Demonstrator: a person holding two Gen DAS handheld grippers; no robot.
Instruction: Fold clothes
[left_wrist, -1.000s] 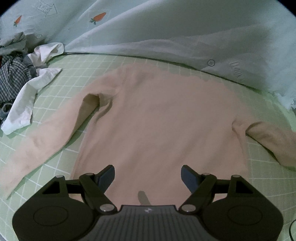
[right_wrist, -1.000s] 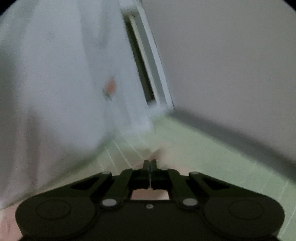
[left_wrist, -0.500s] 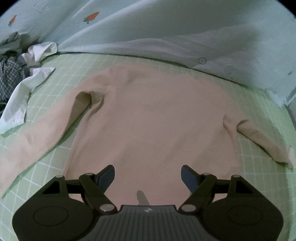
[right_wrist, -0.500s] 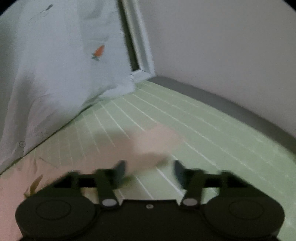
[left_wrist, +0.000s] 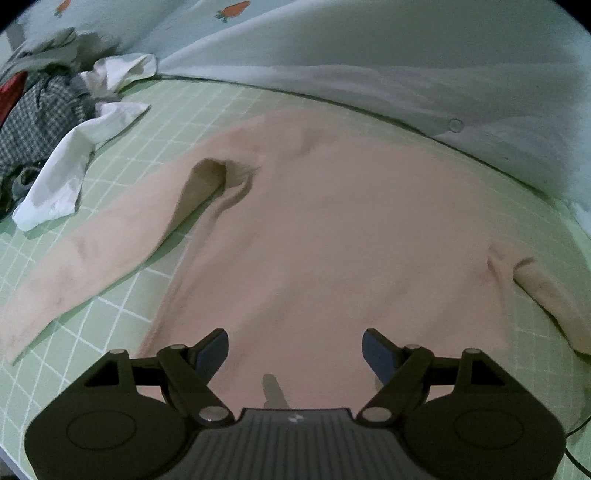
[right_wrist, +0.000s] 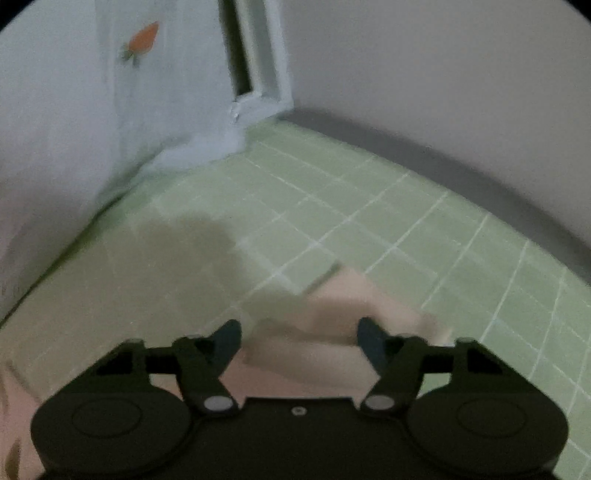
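Green gridded sheet (left_wrist: 122, 325) fills the bed, and the peach long-sleeved sweater (left_wrist: 332, 236) lies flat across it, sleeves out to both sides. Left gripper (left_wrist: 294, 349) hovers over the hem, jaws wide, nothing between them. Right gripper (right_wrist: 298, 341) has its jaws closing around the sleeve cuff (right_wrist: 347, 306), pads not yet pressing.

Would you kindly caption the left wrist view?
Open left gripper above a pink sweater spread flat on a green checked sheet.
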